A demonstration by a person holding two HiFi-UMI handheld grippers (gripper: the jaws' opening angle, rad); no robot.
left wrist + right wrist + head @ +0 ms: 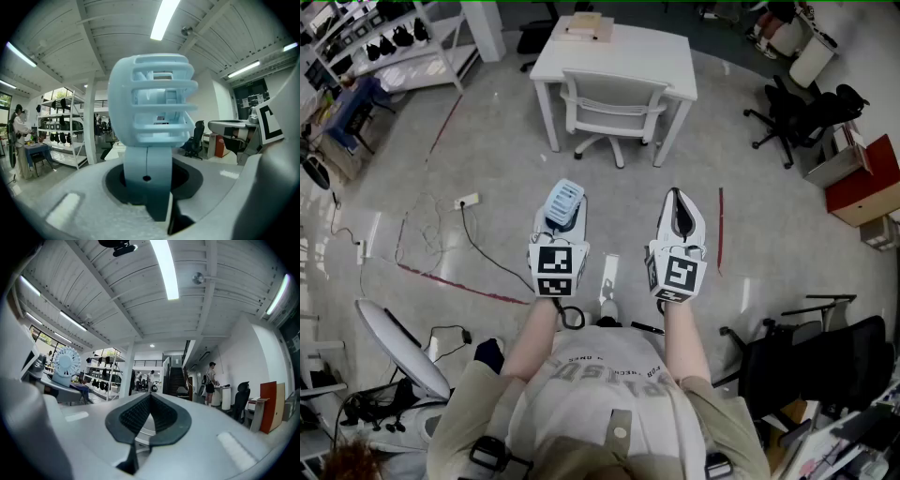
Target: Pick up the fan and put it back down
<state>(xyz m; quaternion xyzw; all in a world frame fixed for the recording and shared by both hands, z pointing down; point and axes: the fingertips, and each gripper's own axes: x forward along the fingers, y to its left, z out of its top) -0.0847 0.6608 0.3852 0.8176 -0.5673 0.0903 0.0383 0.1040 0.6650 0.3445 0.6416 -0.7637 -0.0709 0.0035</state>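
Judged light, stiff, breakable: fan point(154, 112) grasped low on stem point(147, 171) in left fingers point(70, 206); right fingers point(136, 416) clenched, empty.

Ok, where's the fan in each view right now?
Head view: fan left of centre, held in the left gripper.
Left gripper view: fills the centre, handle between the jaws.
Right gripper view: small, at the far left.
Shared landmark: the shelving rack, left side in all three.
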